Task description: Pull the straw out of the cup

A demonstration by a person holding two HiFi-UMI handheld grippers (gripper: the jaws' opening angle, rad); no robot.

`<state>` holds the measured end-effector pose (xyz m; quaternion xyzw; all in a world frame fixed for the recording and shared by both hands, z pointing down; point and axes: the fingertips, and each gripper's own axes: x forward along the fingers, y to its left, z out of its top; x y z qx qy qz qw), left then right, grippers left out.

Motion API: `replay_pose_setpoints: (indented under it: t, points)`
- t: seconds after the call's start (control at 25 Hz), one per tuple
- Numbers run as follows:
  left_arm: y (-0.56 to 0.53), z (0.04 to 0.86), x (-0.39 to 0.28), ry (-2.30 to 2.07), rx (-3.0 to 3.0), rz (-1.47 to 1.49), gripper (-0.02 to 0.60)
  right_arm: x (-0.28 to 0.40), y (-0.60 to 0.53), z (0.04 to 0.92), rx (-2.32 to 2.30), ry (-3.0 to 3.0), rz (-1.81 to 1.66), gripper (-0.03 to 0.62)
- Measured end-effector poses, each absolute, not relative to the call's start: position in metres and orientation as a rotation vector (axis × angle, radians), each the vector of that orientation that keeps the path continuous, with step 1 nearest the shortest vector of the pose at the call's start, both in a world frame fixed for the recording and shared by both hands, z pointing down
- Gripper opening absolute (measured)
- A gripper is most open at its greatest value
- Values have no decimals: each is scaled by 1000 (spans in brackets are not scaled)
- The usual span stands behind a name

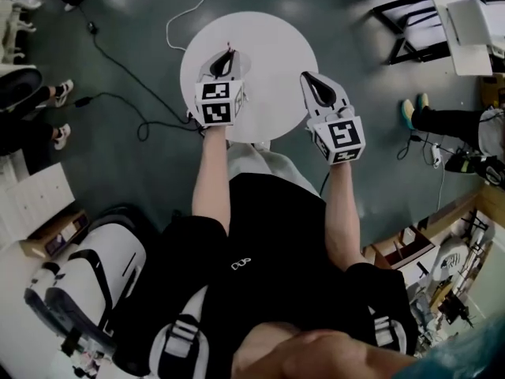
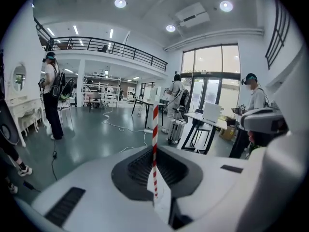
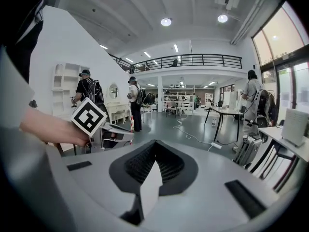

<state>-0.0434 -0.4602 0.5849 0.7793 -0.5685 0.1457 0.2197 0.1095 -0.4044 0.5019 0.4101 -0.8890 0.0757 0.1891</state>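
The only printing on the tools is black and white squares. Each claw has a cube with these square patterns on its sides. They are shapes, not letters. The person holding the tools wears a black top (image 1: pixel 260 227) with a small white mark on the chest, too tiny to read.

The left claw (image 1: pixel 228 54) is closed on the straw (image 1: pixel 229 46). The straw has red and white stripes. In the left gripper view, the straw (image 2: pixel 155 144) stands straight up between the two dark pads of the left claw (image 2: pixel 155 151). The pads press on it from both sides. Its lower end sits down inside the claw and its upper end pokes up past the tips.

From the head view, the straw is a small red speck at the front of the left claw, over the round white table (image 1: pixel 268 46).

The right claw (image 1: pixel 309 76) is just beside the left one, also over the table. In the right gripper view, the right claw (image 3: pixel 155 141) has its two pads pushed together with nothing between them. Off to its left you can see the left claw's cube (image 3: pixel 89 116), the hand (image 3: pixel 53 127) holding it, and a bit of the striped straw (image 3: pixel 131 124).

A black cable (image 1: pixel 118 77) lies across the grey floor (image 1: pixel 142 22) near the table.
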Motion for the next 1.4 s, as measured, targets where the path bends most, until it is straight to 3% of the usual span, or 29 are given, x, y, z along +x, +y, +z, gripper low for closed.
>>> replay_pose_setpoints:
  t: [0.24,0.92,1.4]
  points:
    - [-428,530,-33,-1607,2203,321,26,105,-393,461,1134,-2625,188,15]
    - [-358,377,-86,-1839,2285,52,26,15,-367,388,927,-2906,80,17]
    - [-324,314,-89,-1924,2349,-100,26,21,-366,373,1085,-2931,125,15]
